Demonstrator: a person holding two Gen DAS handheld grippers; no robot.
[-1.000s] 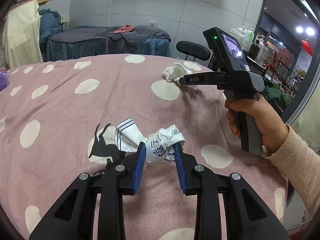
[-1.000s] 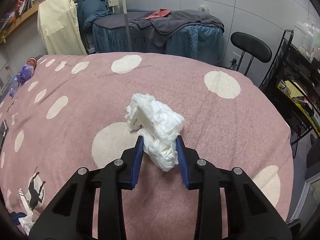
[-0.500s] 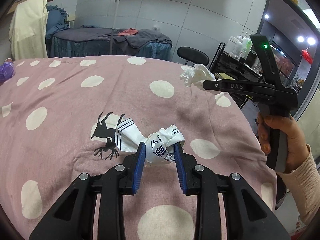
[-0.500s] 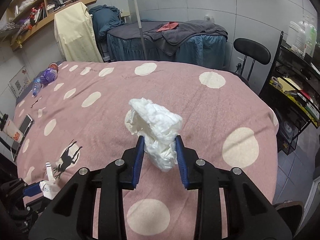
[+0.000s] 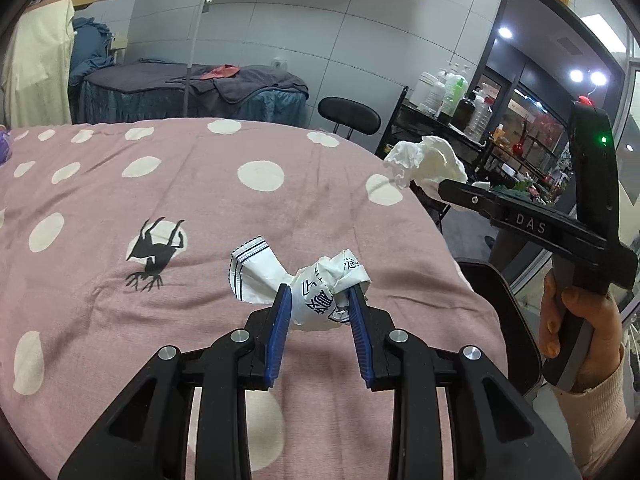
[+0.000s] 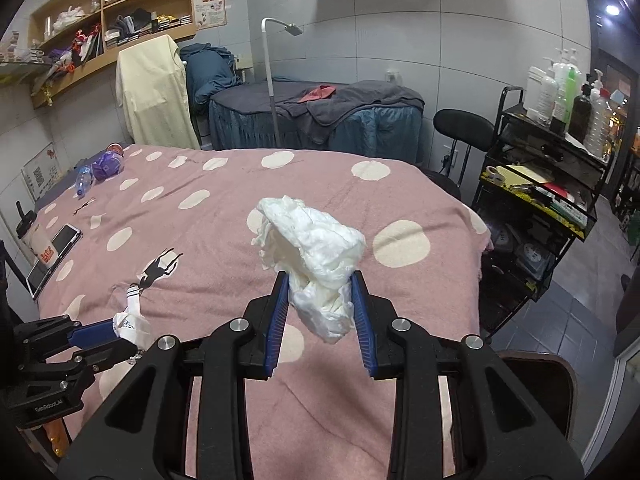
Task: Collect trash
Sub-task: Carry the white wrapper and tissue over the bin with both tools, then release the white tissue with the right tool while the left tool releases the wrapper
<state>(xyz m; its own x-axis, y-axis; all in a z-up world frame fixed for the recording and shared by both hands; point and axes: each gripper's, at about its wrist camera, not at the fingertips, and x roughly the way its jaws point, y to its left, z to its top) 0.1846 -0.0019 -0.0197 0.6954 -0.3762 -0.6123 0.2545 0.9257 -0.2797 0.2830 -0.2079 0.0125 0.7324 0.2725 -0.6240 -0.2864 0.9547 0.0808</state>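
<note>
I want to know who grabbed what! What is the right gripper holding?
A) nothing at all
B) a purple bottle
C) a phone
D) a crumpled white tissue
D: in the right wrist view the right gripper has its blue pads pressed on a crumpled white tissue, lifted above the pink dotted bedspread; the left gripper holds a printed wrapper.

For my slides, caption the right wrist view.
Right gripper clamps a crumpled tissue above the polka-dot bedspread.
</note>
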